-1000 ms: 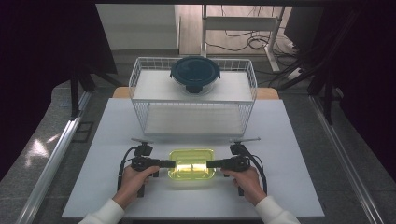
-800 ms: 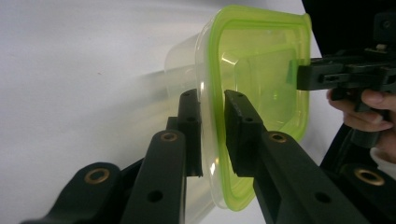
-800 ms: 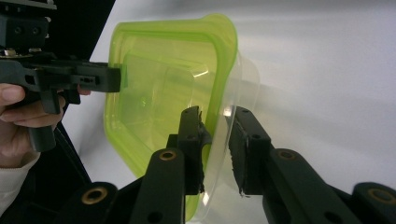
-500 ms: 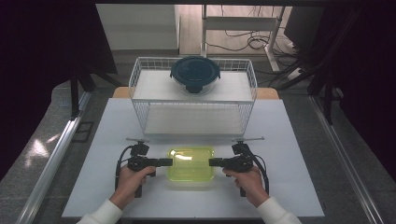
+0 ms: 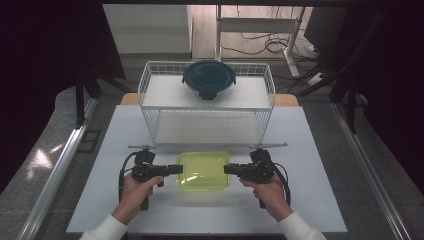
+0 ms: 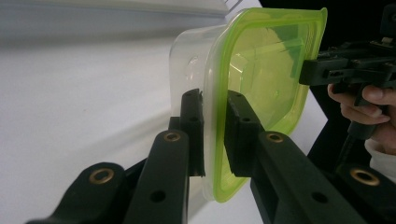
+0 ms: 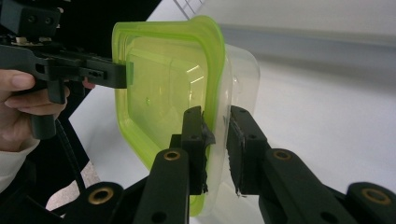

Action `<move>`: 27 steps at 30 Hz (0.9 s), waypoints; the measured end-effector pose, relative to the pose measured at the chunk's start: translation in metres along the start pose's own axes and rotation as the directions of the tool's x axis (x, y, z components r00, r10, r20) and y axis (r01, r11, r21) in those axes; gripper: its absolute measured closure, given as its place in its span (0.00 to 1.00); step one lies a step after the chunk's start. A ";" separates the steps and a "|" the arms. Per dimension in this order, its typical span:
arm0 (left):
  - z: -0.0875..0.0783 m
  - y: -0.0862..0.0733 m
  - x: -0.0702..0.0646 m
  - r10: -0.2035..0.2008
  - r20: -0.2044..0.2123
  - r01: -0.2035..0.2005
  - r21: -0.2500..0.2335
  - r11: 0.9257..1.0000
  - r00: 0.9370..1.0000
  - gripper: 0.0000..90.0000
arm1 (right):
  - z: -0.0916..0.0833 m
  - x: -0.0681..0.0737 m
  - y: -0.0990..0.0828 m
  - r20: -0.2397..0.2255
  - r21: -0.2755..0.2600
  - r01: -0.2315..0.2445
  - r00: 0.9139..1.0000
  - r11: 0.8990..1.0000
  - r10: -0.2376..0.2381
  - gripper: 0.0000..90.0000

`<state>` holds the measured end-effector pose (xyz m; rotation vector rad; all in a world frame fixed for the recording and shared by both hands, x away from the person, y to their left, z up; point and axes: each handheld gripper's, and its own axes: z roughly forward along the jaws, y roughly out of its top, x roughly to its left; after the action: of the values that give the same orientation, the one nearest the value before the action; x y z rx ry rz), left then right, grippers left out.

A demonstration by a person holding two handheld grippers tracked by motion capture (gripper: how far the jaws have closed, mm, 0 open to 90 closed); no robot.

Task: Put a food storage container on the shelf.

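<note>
A clear plastic box with a yellow-green lid hangs a little above the white table, held from both sides. My left gripper grips its left edge and my right gripper its right edge. In the left gripper view the jaws pinch the lid rim of the box, with the right gripper on the far edge. The right gripper view shows its jaws clamped on the rim of the box, and the left gripper opposite. Both pairs of jaws have just been closing on the rim.
A white wire rack stands behind the box, its lower shelf open toward me. On its top sits a round dark blue lidded bowl. The white table extends on either side of my hands.
Both jaws closed onto the box's edges. Both hands then rose, carrying the box up off the table between them.
</note>
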<state>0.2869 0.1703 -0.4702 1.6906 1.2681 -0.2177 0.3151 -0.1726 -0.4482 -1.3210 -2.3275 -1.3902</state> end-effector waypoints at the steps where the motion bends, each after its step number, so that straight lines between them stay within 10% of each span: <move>1: -0.001 0.001 -0.001 0.003 0.001 -0.003 -0.004 1.000 1.000 0.88 | -0.001 0.001 0.001 0.000 -0.003 0.002 1.000 1.000 -0.002 0.85; 27: -0.043 0.062 -0.038 0.103 -0.013 -0.104 -0.110 0.989 0.995 0.88 | -0.032 0.036 0.066 0.029 -0.097 0.144 0.989 0.985 -0.142 0.85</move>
<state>0.3040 0.1799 -0.3878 1.6583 1.1725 -0.0781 0.3319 -0.1625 -0.3689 -1.2198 -2.4408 -1.5587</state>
